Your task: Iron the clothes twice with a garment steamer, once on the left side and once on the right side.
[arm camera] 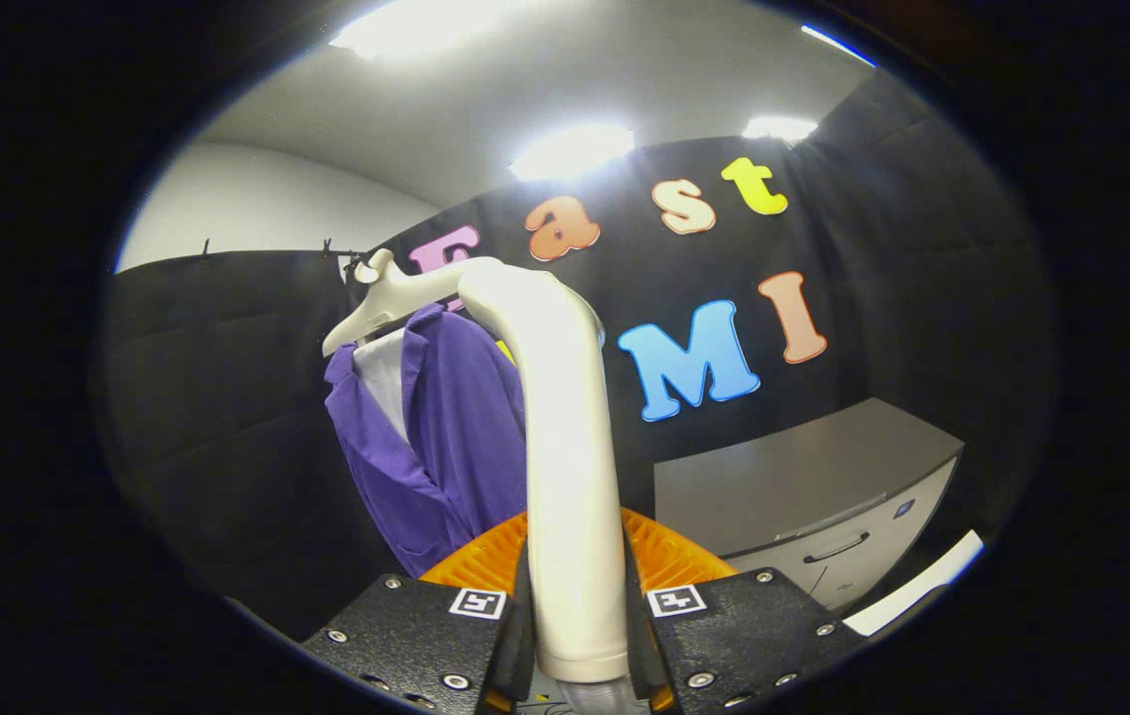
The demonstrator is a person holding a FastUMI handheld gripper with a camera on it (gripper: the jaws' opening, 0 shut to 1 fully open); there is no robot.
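Between the fingers, your gripper (pixel 577 606) is pinching the steamer (pixel 565 447) by its stiff, smooth, probably slippery handle. Beyond it, the soft purple shirt (pixel 446 427) is hanging on a hanger (pixel 396 293), likely swaying when pushed.

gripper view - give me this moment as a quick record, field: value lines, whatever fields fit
tool: garment steamer, white, handle upright between the fingers
gripper: gripper shut on the steamer handle, both fingers pressing its sides
steamer head: bends toward the garment, near the hanger
garment: purple shirt, hanging beyond the fingers, front open, pale lining showing
hanger: white hanger holding the shirt at the top
furniture: grey cabinet with a drawer, to the other side of the steamer
contact with the cloth: cannot tell
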